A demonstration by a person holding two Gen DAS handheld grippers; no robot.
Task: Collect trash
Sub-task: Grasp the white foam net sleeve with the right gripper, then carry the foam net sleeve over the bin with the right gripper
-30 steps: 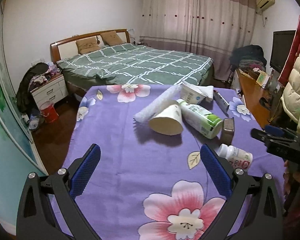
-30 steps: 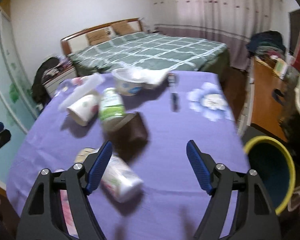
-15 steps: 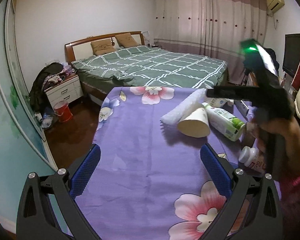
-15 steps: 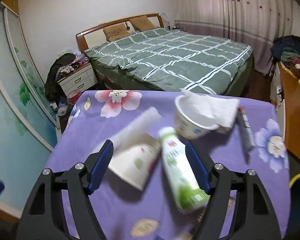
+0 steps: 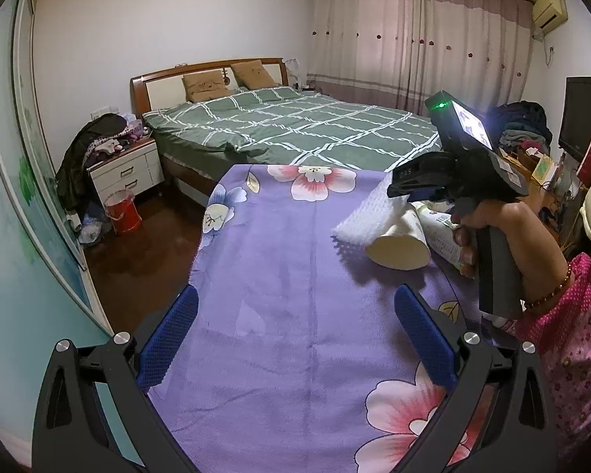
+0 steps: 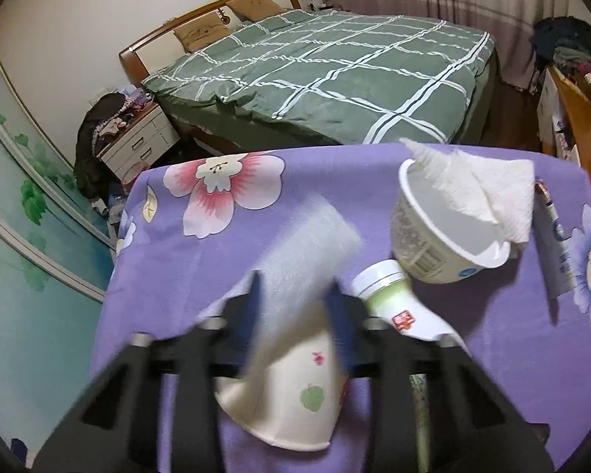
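A white foam roll (image 6: 307, 244) lies on the purple flowered tablecloth (image 5: 295, 260), resting against a tipped paper cup (image 6: 291, 390). My right gripper (image 6: 293, 287) points down over them; its jaws are closing and the blue pads (image 6: 254, 299) touch both sides of the roll. In the left wrist view a hand (image 5: 488, 220) holds the right gripper (image 5: 400, 189) above the foam roll (image 5: 368, 216) and the cup (image 5: 400, 246). My left gripper (image 5: 295, 295) is open over bare cloth, with nothing between its fingers.
A green-labelled white bottle (image 6: 394, 303) lies right of the cup. Behind it is a white bowl (image 6: 425, 244) with a tissue (image 6: 492, 185) in it, and a thin tube (image 6: 555, 232) lies at the far right. A bed (image 5: 295, 130) is beyond the table.
The right gripper swung left across the table to the cup and foam roll, and its jaws narrowed from wide open onto the roll. The left gripper drifted slightly and stayed open.
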